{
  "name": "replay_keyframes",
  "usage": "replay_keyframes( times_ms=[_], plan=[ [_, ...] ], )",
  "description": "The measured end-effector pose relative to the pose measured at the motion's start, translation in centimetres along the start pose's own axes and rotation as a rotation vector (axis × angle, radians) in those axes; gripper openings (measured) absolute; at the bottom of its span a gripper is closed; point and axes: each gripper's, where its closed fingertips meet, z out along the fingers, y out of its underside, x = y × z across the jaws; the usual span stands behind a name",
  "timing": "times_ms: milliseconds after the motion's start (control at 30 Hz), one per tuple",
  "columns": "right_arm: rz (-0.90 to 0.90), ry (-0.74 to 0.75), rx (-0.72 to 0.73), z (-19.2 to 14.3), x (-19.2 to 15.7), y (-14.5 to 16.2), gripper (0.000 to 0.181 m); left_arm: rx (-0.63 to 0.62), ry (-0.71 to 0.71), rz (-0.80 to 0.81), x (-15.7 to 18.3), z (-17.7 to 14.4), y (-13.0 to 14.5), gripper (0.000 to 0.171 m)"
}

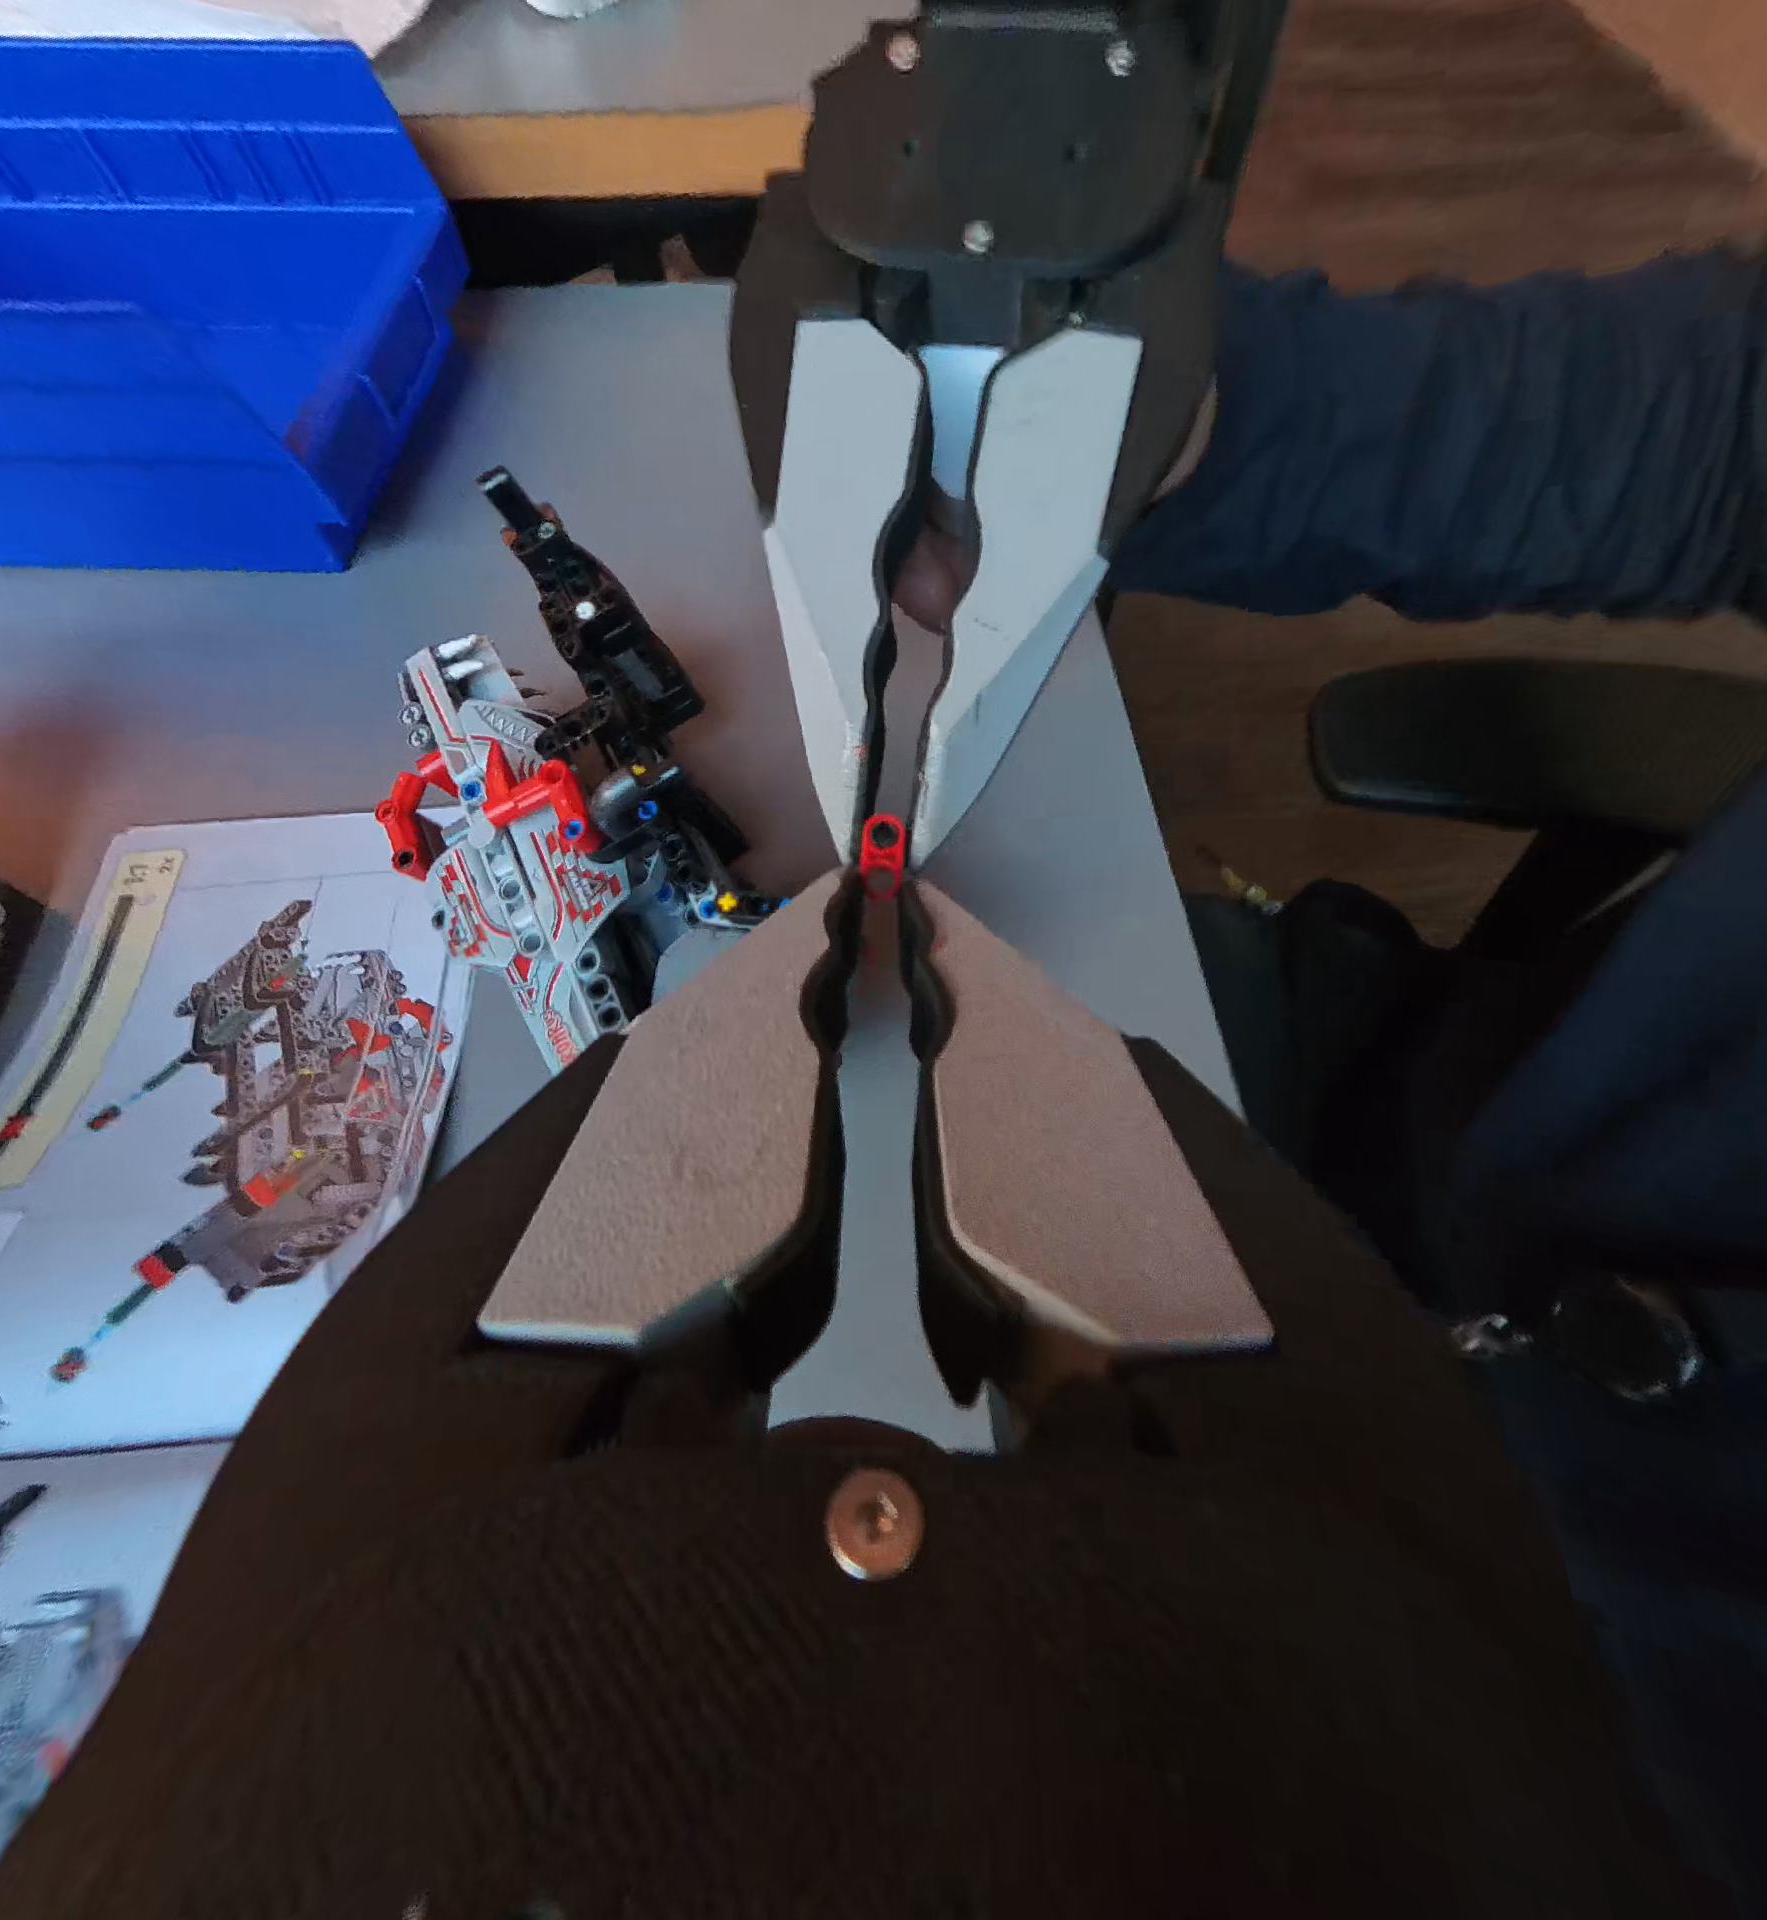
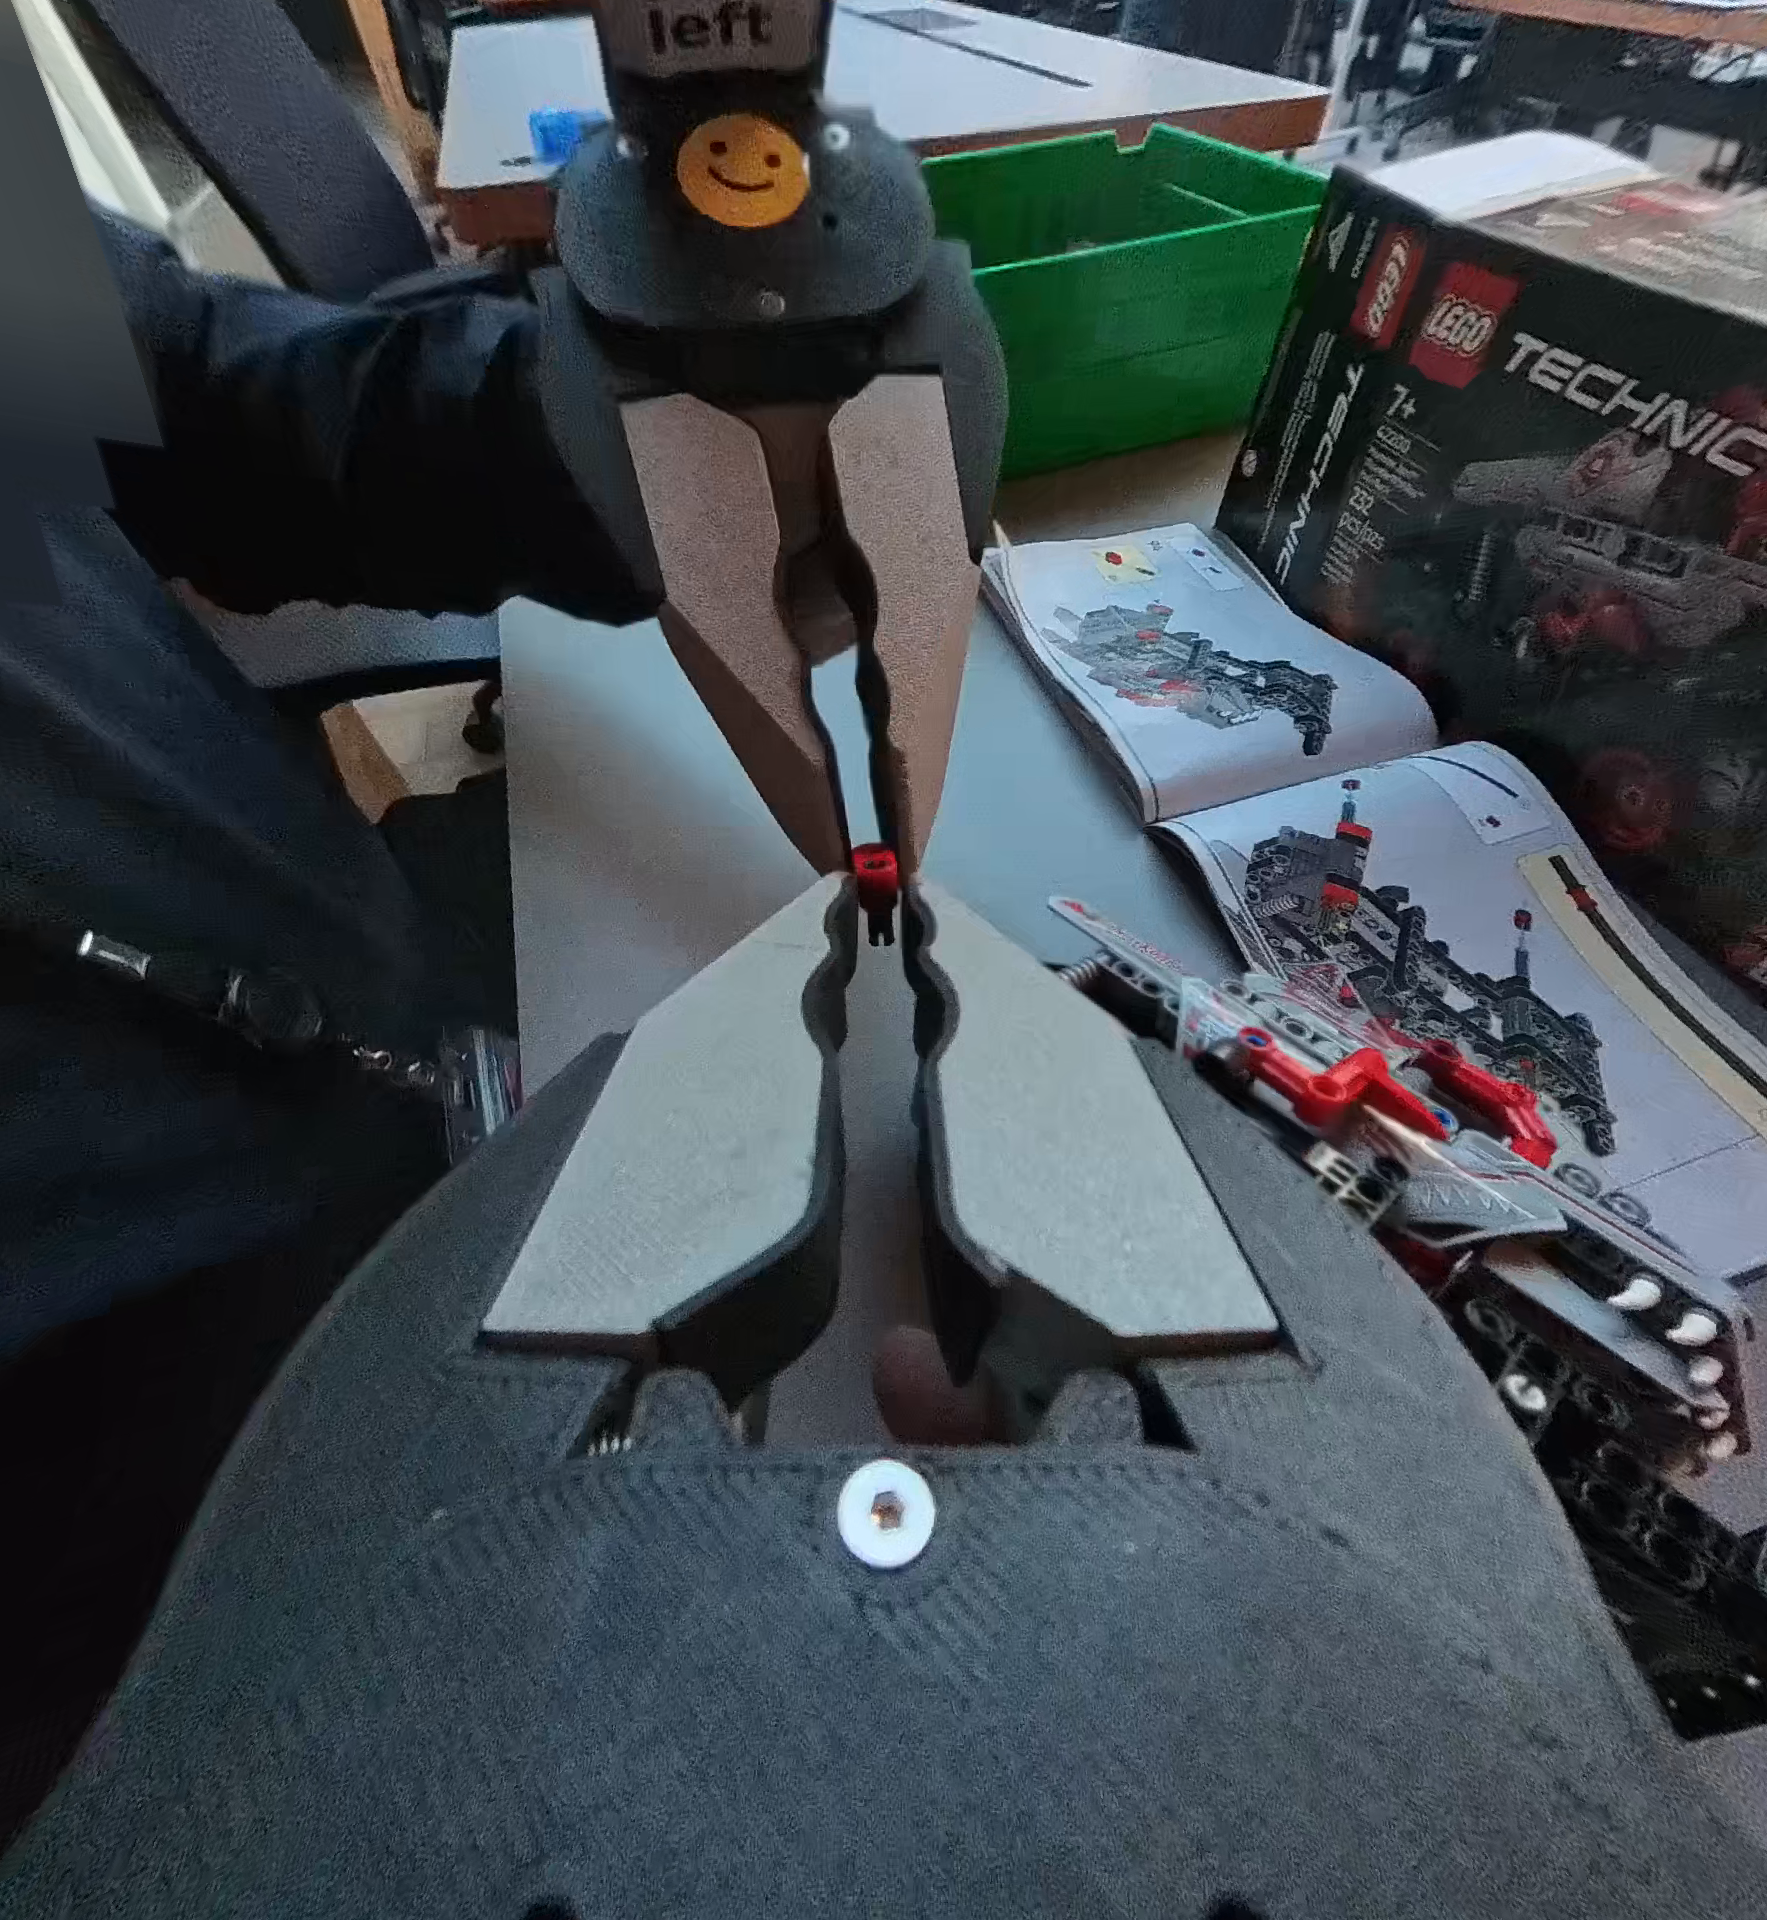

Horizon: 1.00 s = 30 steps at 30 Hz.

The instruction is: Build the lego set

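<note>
Right now I am pinching the red connector (image 1: 881,854) in my left gripper (image 1: 874,902), with my right gripper (image 2: 877,914) at twelve o'clock nipping its black pin (image 2: 880,928), keeping both tips square while pressing together.

The right gripper (image 2: 877,914) meets the left gripper (image 2: 874,847) tip to tip over the grey table (image 2: 650,831), a small red connector (image 2: 873,869) pinched between them. The half-built model (image 2: 1430,1143) lies right, on the open manual (image 2: 1481,883).
</note>
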Motion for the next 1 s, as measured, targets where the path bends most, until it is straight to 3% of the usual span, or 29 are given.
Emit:
replay_keyframes(
  times_ms=[67,200,333,500,800,1000],
  plan=[
    [0.054,0.03,0.007,0.0,0.6,-0.4,0.018,0.074,0.031,-0.098,-0.1,-0.6,-0.4,0.004],
    [0.125,0.053,0.005,-0.2,0.7,-0.1,0.004,0.204,0.052,-0.218,-0.7,-2.3,-0.9,0.004],
    [0.187,-0.008,0.041,0.4,-0.8,-1.0,0.006,0.295,0.091,-0.214,-0.2,-3.7,-1.7,0.004],
    [0.163,-0.018,0.072,0.4,-1.6,-2.8,0.011,0.301,0.091,-0.151,0.8,-4.1,-2.4,0.004],
    [0.013,0.054,-0.013,0.3,-1.9,-3.1,0.0,0.263,0.076,-0.098,1.4,-4.0,-2.5,0.004],
    [-0.189,0.235,-0.111,0.3,-1.2,-2.6,0.0,0.228,0.057,-0.173,1.1,-3.7,-2.2,0.004]
  ],
)
